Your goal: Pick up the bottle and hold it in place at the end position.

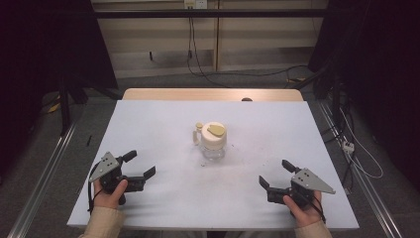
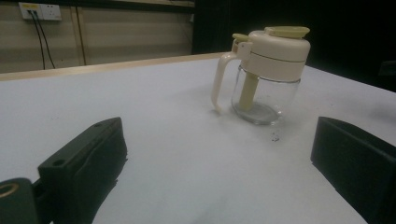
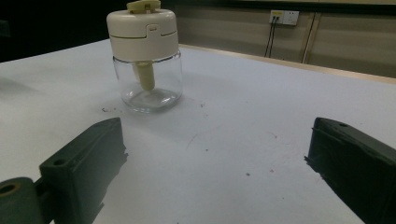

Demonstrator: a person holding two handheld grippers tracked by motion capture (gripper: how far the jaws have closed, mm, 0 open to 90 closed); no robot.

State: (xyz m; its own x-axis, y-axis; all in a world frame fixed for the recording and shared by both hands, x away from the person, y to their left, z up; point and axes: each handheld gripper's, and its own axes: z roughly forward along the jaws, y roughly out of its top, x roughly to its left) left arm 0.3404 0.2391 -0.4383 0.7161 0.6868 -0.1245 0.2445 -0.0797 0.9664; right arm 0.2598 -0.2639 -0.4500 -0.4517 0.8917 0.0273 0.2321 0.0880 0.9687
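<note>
Left hand: a hand (image 1: 110,192) in a cream sleeve gripped the left gripper at the near left of the table.
Left gripper: the left gripper (image 1: 140,165) rested low over the white table cover (image 1: 163,124), its jaws spread wide and holding nothing; in the left gripper view the two black jaws stood far apart with bare cover between them.
Jar: a small glass jar (image 1: 213,141) with a cream lid stood upright near the middle of the table, well apart from both grippers and roughly between them, a little farther back.
Jar details: in the left gripper view the jar (image 2: 265,74) showed a curved cream handle on its left side and a cream tube reaching down inside the clear glass; a yellowish flap lay on top of the lid.
Right gripper: the right gripper (image 1: 276,173) sat at the near right, jaws parted wide and empty, pointing toward the centre.
Right hand: a hand (image 1: 303,206) held it from below.
Surface: dark specks dotted the cover near the jar (image 3: 147,58) in the right gripper view.
</note>
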